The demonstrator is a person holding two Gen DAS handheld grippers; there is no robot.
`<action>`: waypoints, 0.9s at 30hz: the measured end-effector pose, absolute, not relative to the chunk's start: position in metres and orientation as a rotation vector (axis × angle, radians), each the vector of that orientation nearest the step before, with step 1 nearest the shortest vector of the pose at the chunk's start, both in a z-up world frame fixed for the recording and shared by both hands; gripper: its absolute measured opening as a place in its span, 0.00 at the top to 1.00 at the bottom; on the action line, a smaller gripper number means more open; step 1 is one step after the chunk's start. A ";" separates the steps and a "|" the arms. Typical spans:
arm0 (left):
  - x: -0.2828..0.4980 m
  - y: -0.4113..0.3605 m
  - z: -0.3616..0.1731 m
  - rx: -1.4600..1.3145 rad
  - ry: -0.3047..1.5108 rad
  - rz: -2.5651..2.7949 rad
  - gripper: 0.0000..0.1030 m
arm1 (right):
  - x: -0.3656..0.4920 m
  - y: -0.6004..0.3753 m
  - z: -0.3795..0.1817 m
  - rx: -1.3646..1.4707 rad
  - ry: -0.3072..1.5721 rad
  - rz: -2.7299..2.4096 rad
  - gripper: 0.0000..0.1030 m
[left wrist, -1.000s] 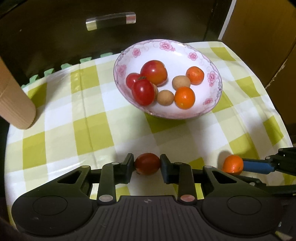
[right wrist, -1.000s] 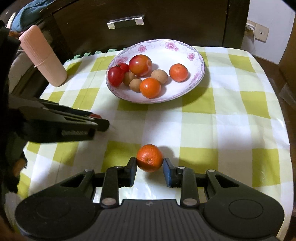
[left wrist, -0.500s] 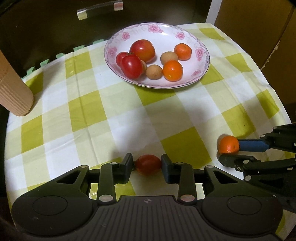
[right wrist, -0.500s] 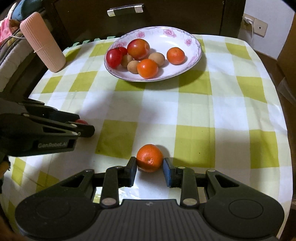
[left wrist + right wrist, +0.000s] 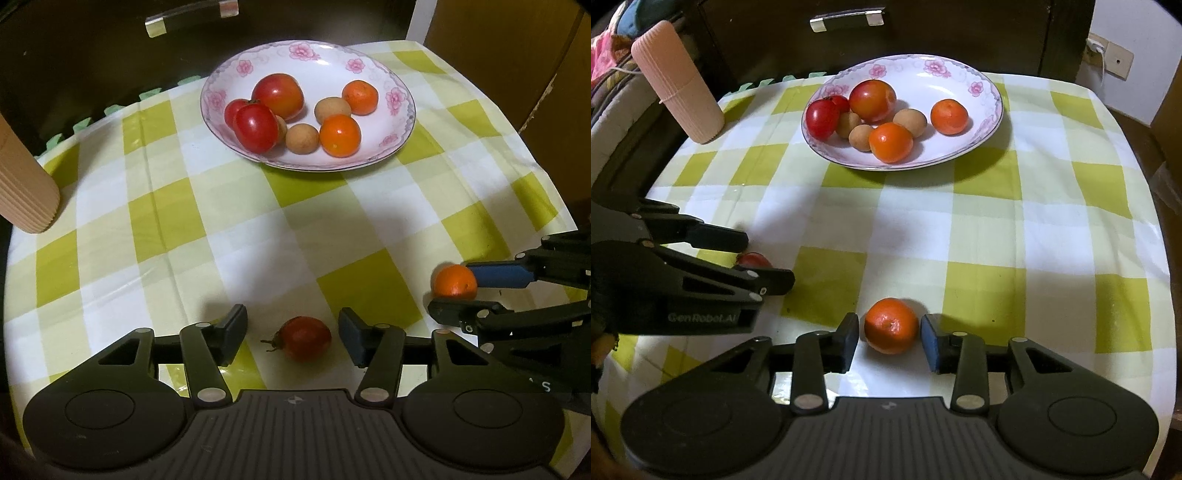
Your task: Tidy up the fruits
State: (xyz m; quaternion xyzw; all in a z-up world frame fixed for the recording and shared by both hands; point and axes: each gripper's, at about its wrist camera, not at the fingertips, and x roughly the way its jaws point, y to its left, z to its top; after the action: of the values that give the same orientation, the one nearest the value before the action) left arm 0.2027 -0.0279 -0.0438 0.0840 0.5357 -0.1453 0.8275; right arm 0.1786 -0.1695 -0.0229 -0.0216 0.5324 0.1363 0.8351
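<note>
A small dark red tomato (image 5: 304, 338) lies on the checked cloth between the fingers of my left gripper (image 5: 291, 336). Its jaws are opening and stand well apart from the tomato on both sides. An orange (image 5: 891, 325) rests on the cloth inside my right gripper (image 5: 889, 343). Those jaws are opening too, with a thin gap at each pad. A flowered white plate (image 5: 321, 74) at the far side holds tomatoes, oranges and small brown fruits. The right wrist view shows the left gripper (image 5: 764, 258) with the tomato (image 5: 753, 259) at its tips.
A ribbed peach cup (image 5: 677, 99) stands at the far left corner of the table. Behind the plate (image 5: 923, 77) is a dark cabinet with a metal handle (image 5: 846, 18). The cloth ends close on the right and at the near edge. The two grippers sit side by side.
Both grippers drew back from the plate with their fruit. The left jaws then let go of the tomato, which now lies loose. The right jaws parted slightly from the orange.
</note>
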 end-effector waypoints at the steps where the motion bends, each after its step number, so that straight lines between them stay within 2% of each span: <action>1: 0.203 -0.027 -0.044 0.178 1.137 -0.307 0.46 | 0.178 -0.169 -0.023 -0.050 1.128 0.286 0.66; 4: 0.202 -0.028 -0.043 0.185 1.137 -0.312 0.56 | 0.178 -0.168 -0.023 -0.053 1.128 0.278 0.69; 7: 0.202 -0.029 -0.042 0.190 1.139 -0.319 0.60 | 0.178 -0.167 -0.022 -0.059 1.126 0.271 0.70; 23: 0.205 -0.028 -0.033 0.169 1.121 -0.322 0.61 | 0.183 -0.167 -0.013 -0.029 1.090 0.268 0.70; 27: 0.202 -0.028 -0.038 0.176 1.142 -0.325 0.57 | 0.184 -0.167 -0.014 -0.027 1.095 0.269 0.70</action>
State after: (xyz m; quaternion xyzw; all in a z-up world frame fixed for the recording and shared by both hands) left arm 0.2023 -0.0284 -0.0379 0.0829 0.5375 -0.1528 0.8252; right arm 0.1837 -0.1666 -0.0140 -0.0130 0.5190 0.1272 0.8452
